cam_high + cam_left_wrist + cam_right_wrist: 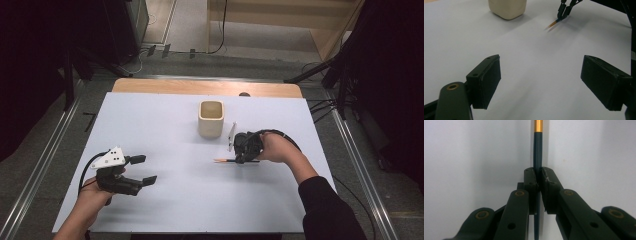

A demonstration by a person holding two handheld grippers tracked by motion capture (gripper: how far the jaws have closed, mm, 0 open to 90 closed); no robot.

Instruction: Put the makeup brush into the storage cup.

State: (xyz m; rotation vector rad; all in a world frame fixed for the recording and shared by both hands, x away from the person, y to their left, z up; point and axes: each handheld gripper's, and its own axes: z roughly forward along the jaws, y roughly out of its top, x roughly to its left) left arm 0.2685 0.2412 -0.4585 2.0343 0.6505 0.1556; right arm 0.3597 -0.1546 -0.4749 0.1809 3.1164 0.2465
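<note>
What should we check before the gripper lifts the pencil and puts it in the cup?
1. Right gripper closed on the pencil: ok, both pads pinch its dark shaft.
2. Grip centred on the pencil: cannot tell; the gold-banded end sticks out ahead of the jaws, the other end is hidden.
3. Pencil off the table: not ok, in the high view it looks to lie flat on the white top.
4. Cup upright with its mouth open: ok, and it looks empty inside.
5. Path to the cup: ok, except the white plate on the gripper stands beside it.
6. Left gripper out of the way: ok, open and far to the left.
</note>
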